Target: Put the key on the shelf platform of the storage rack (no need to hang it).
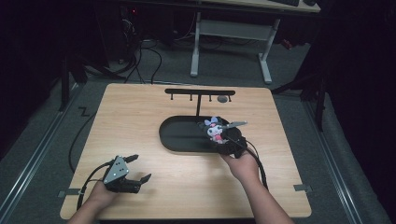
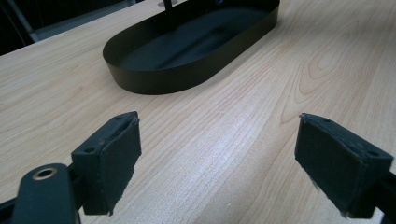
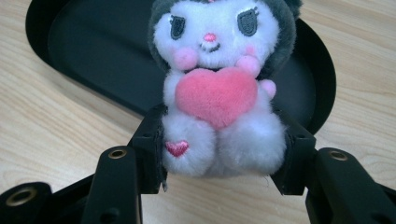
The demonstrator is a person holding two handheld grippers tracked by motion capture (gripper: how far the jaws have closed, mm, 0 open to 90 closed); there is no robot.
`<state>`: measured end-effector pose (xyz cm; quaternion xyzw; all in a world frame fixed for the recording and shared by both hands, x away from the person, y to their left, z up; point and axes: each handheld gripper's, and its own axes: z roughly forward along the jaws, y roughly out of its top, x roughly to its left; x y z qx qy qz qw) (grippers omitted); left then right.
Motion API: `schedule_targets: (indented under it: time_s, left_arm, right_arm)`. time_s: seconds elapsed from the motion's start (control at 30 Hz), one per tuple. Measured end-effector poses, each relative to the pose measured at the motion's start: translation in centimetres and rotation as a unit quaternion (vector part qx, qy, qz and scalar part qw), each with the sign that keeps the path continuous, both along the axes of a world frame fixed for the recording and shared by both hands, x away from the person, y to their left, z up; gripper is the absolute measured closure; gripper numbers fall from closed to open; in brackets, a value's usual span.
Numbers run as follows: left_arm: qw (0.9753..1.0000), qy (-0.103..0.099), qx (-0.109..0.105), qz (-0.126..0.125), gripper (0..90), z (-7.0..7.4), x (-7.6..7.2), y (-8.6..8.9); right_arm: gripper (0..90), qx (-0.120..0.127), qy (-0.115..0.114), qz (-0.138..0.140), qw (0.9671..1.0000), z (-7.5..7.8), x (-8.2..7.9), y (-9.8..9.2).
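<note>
High view: the right gripper holds a plush toy over the right end of the black oval tray, near the hook stand. The left gripper rests at the table's near left, jaws spread and empty.

Left gripper view: parted pads frame bare wood, the tray beyond.

Right gripper view: the jaws clamp the toy's lower body, the tray behind.
</note>
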<state>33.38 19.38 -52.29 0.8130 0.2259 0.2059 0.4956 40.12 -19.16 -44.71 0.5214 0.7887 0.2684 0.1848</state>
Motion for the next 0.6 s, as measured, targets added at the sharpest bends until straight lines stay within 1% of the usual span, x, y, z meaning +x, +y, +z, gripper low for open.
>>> schedule_targets:
  time_s: [0.23,0.37,0.6]
  left_arm:
    - [1.0000,0.001,-0.001,0.000,15.4,0.0,0.0,0.0]
    - [1.0000,0.000,-0.002,0.000,15.4,0.0,0.0,0.0]
    - [1.0000,0.001,-0.002,0.000,15.4,0.0,0.0,0.0]
  right_arm:
    - [47.1,-0.003,0.001,-0.006,1.0000,0.0,1.4,0.3]
    - [47.1,0.000,0.002,-0.010,0.9999,0.0,1.9,0.3]
    - [47.1,-0.005,0.004,-0.014,0.9999,-0.2,3.1,0.5]
